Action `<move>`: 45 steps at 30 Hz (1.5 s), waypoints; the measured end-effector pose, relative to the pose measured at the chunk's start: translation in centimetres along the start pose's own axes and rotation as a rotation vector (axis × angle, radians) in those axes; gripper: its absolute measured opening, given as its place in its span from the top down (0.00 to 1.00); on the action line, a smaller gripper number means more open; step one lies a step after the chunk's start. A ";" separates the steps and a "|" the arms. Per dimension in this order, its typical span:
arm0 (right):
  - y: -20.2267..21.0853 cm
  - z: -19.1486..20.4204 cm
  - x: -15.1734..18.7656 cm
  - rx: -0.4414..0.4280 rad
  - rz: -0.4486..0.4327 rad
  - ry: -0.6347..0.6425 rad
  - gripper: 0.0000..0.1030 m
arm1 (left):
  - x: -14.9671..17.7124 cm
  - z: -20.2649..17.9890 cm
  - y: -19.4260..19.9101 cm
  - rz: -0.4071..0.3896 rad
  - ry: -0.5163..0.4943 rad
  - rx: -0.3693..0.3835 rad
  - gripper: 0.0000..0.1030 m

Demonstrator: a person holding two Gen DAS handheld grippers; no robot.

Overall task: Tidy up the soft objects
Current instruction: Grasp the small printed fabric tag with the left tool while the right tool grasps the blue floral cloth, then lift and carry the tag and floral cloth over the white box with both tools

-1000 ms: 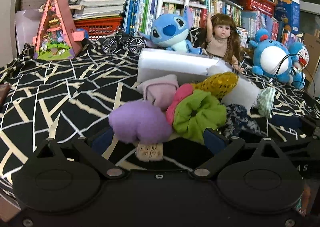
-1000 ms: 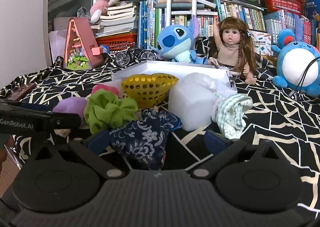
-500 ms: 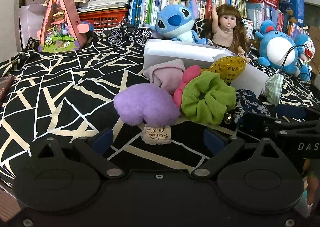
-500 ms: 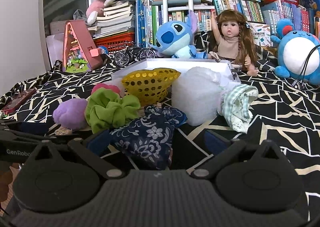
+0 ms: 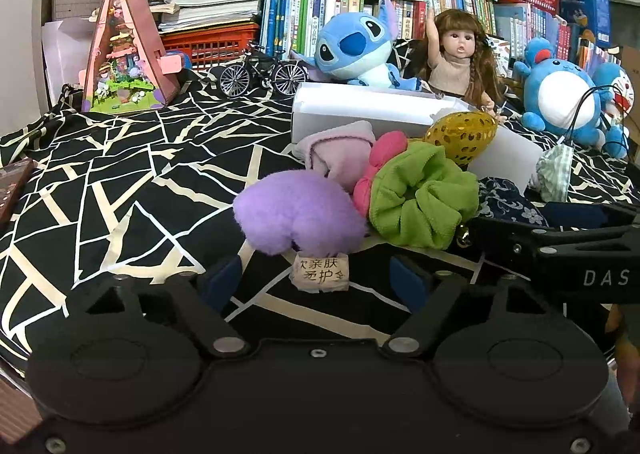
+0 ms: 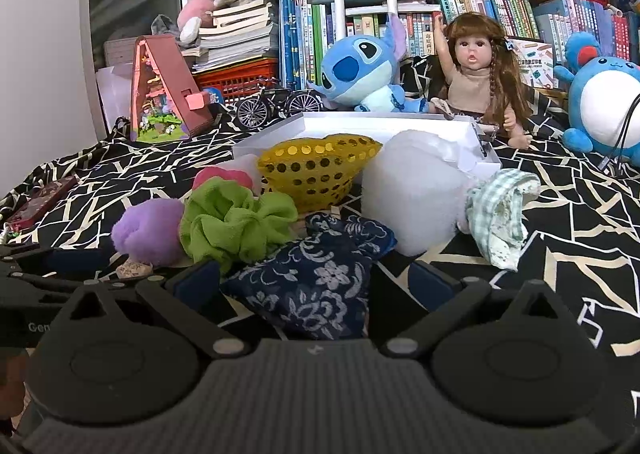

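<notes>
A pile of soft things lies on the black patterned cloth in front of a white box. It holds a purple plush heart, a green scrunchie, a pink piece, a gold sequin pouch and a navy floral bag. My left gripper is closing just short of the purple heart. Its paper label sits between the jaws and the pads are clear of it. My right gripper stands open around the navy bag, with a gap at the right pad.
A white fluffy lump and a green checked cloth lie right of the pile. Behind the box stand a blue plush, a doll, a model bicycle, a triangular toy house and bookshelves. A dark flat object lies at the left edge.
The left gripper's fingers have drawn closer together around the purple heart's label, and the pile sits slightly farther off in its view. The right gripper stays over the navy bag.
</notes>
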State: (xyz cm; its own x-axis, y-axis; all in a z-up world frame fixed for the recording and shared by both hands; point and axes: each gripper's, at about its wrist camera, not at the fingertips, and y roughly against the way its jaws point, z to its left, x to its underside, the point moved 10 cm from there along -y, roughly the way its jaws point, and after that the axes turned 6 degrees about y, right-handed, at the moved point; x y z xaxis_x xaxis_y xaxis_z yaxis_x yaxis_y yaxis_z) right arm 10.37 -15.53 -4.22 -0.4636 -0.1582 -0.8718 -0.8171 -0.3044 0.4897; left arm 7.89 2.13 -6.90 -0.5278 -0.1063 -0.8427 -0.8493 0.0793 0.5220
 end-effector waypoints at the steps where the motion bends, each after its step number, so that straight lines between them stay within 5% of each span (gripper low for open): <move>1: -0.1 0.1 0.0 -0.002 0.000 -0.001 0.00 | 0.0 0.0 0.0 0.000 -0.003 0.002 0.31; 14: -1.0 -0.4 -0.1 -0.013 0.028 -0.063 0.03 | -0.2 0.0 0.3 -0.005 -0.032 -0.022 0.73; 28: -1.0 0.9 0.3 -0.054 0.056 -0.046 0.16 | -0.2 -0.1 0.8 -0.010 -0.041 -0.020 0.74; 45: 0.7 0.1 0.0 -0.001 0.046 -0.016 0.40 | -2.3 -0.7 2.7 -0.061 -0.030 0.008 0.74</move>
State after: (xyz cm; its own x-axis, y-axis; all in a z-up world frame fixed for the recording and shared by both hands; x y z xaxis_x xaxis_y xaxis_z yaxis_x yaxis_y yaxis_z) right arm 9.82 -15.67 -3.89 -0.5058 -0.1566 -0.8483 -0.7948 -0.2977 0.5289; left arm 6.82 1.92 -3.48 -0.4744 -0.0817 -0.8765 -0.8797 0.0815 0.4685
